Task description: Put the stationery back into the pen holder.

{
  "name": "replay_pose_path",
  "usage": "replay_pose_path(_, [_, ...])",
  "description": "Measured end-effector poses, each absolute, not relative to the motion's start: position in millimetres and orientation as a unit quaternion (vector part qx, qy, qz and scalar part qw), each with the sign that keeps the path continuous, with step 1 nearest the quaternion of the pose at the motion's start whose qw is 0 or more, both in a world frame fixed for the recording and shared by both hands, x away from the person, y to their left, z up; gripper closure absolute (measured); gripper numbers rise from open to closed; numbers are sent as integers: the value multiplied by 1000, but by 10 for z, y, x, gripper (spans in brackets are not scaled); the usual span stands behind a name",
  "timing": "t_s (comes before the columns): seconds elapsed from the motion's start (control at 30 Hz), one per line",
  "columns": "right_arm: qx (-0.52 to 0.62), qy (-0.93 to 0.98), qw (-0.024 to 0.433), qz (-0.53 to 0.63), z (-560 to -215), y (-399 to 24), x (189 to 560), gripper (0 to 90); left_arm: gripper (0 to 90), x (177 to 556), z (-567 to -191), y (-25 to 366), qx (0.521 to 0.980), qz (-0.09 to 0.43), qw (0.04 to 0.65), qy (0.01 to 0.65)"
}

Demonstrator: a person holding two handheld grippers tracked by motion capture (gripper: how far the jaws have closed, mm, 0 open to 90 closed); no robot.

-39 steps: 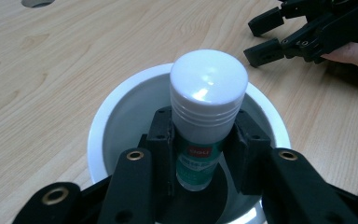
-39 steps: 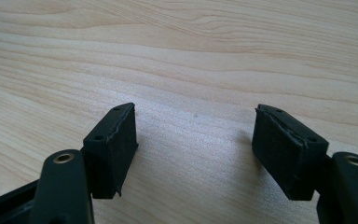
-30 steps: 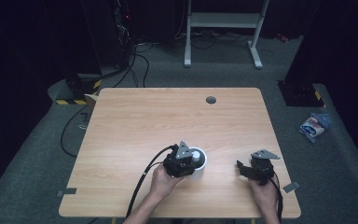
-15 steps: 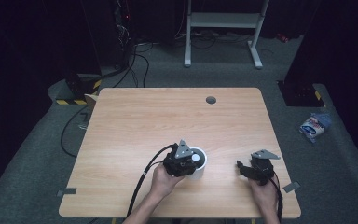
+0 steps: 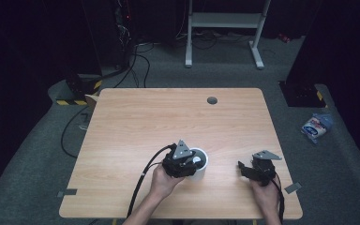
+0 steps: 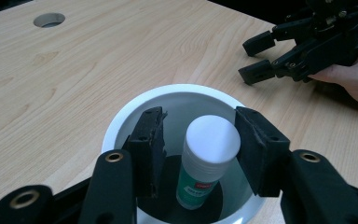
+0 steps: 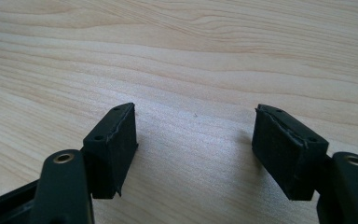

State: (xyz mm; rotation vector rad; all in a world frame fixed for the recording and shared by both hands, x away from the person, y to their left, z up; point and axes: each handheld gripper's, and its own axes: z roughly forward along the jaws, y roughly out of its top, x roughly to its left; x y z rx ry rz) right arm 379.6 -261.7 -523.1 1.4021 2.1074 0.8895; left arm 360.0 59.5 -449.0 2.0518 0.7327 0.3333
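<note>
In the high view, the left gripper (image 5: 187, 161) sits over a white cup (image 5: 201, 161) near the front middle of the wooden table (image 5: 168, 117). The right gripper (image 5: 248, 169) rests on the table, well apart to the right.

In the left gripper view, the 2 jaws stand apart inside the cup (image 6: 121, 126), on either side of a small bottle (image 6: 207, 158) with a white cap and green label. The right jaw looks just beside the cap, touching or not I cannot tell.

In the right gripper view, the 2 jaws are wide apart over bare wood.
</note>
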Motion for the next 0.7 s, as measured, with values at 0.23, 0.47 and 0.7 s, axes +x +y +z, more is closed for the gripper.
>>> replay_pose_path(0.23, [509, 765, 227, 323, -5231, -2618, 3797, 306, 501, 3591, -4454, 614, 820, 137, 466, 302])
replay_pose_path(0.47, [509, 765, 227, 323, -5231, -2617, 3796, 306, 467, 3590, -4394, 672, 811, 130, 481, 307])
replay_pose_path(0.7, [509, 765, 227, 323, -5231, -2617, 3796, 306, 463, 3582, -4303, 732, 800, 139, 496, 307])
